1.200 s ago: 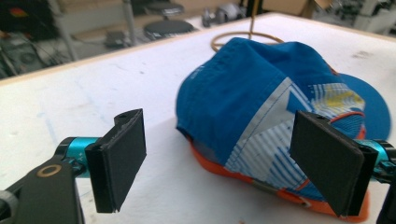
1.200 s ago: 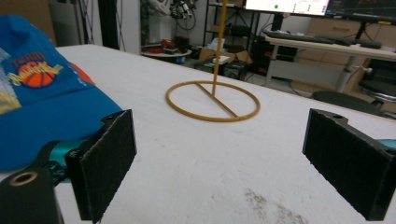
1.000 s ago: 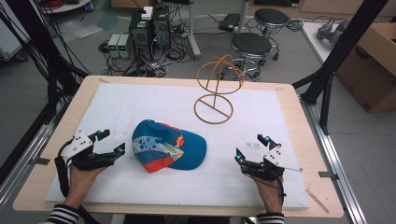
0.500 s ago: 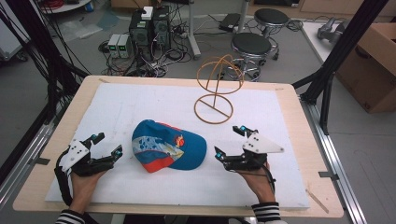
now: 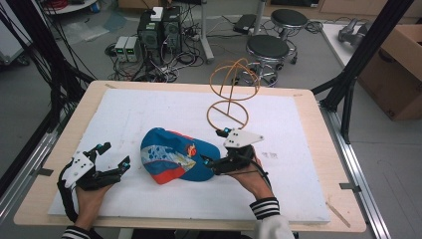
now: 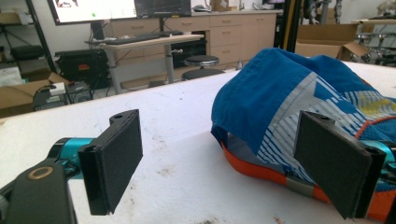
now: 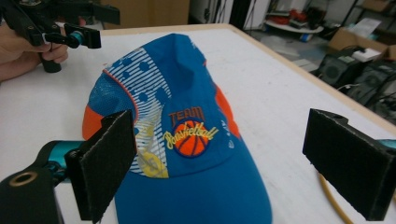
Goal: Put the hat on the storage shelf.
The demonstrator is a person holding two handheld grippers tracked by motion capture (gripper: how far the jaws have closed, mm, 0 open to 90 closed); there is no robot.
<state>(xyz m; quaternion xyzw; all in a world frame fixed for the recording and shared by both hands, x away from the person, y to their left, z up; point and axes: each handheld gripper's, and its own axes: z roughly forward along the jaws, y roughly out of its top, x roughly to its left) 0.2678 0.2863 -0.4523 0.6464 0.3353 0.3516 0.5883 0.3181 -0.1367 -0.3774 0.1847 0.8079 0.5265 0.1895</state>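
So we've got a soft blue cap [image 5: 175, 162] lying on the white foam-like mat [image 5: 124, 114], fabric a bit crumpled at the crown, with orange trim along the edge, a panel of pale stripes and dots, and a stitched basketball logo reading "TEAM" on the front. In the right gripper view the brim [image 7: 196, 196] looks smooth and gently curved, running straight toward us between the two flat black pads [image 7: 105, 163], which have a rough, felt-like face.

Our right gripper [image 5: 215, 149] sits right at the brim end of the cap with its jaws spread wide; the brim lies in the gap between them and neither pad is pressing it as far as we can tell. Just beyond that gripper stands a thin orange wire stand [image 5: 230, 97], made of round hoops on a ring base.

Our left gripper [image 5: 115, 155] is on the opposite side, near the cap's back edge but apart from it, jaws also wide and holding nothing. From its own view the cap's orange rim [image 6: 261, 170] sits ahead and toward the far pad.
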